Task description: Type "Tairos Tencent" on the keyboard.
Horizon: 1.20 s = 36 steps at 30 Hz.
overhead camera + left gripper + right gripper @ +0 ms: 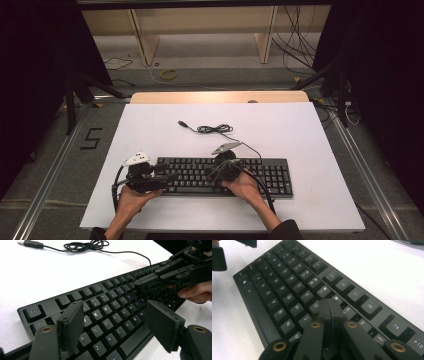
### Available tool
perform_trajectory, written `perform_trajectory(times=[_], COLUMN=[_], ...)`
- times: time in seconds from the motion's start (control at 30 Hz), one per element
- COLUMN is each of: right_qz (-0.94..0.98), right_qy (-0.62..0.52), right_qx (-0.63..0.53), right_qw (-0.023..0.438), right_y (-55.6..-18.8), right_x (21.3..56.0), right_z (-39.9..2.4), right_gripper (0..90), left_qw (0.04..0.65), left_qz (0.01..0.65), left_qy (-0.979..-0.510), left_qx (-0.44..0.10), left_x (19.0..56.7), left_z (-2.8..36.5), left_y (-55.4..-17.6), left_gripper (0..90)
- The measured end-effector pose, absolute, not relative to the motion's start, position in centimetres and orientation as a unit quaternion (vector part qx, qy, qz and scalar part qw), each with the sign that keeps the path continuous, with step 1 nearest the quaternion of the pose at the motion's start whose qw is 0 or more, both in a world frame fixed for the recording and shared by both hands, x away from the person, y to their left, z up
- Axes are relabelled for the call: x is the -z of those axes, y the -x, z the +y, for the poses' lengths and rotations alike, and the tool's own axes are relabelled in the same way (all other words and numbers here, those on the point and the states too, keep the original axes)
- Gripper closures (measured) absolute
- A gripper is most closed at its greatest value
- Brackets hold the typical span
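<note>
A black keyboard (275,175) lies across the white board, near its front edge. Its cable (215,129) is coiled behind it and ends in a loose USB plug (182,123). My left gripper (167,177) hovers at the keyboard's left end with its jaws wide apart; in the left gripper view (113,322) they frame the letter keys (107,312) and hold nothing. My right gripper (212,172) is shut, its pads pressed together with nothing between them. Its tip (329,307) sits low over the keys around U and J, and it also reaches in from the right (140,286).
The white board (150,125) covers the table, with bare surface behind and on both sides of the keyboard. A wooden strip (220,96) runs along its far edge. Metal rails (50,170) flank the table. Cables lie on the floor (300,55) beyond.
</note>
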State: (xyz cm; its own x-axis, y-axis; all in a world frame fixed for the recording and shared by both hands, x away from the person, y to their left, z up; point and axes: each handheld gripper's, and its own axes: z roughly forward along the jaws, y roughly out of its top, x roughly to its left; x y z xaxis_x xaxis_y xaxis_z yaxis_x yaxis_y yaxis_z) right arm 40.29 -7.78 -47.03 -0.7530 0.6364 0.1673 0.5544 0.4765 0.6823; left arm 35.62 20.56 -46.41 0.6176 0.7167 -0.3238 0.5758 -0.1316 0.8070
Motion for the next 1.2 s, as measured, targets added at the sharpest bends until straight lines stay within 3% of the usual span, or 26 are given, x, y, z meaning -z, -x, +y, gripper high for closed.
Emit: perform_trajectory(times=[0.87, 1.2], right_qz=[0.854, 0.839], right_qy=[-0.353, -0.348], right_qx=[-0.378, -0.414], right_qw=[0.054, 0.059], right_y=[-40.1, -39.6], right_x=[47.3, 46.0], right_z=[-7.6, -8.5], right_gripper=[90.0, 78.2], left_qw=[0.496, 0.495], left_qz=[0.431, 0.430], left_qy=[-0.751, -0.752], left_qx=[-0.070, -0.070], left_x=[46.5, 46.5], left_z=[20.7, 20.6], left_y=[-35.7, -35.8], left_gripper=[31.0, 31.0])
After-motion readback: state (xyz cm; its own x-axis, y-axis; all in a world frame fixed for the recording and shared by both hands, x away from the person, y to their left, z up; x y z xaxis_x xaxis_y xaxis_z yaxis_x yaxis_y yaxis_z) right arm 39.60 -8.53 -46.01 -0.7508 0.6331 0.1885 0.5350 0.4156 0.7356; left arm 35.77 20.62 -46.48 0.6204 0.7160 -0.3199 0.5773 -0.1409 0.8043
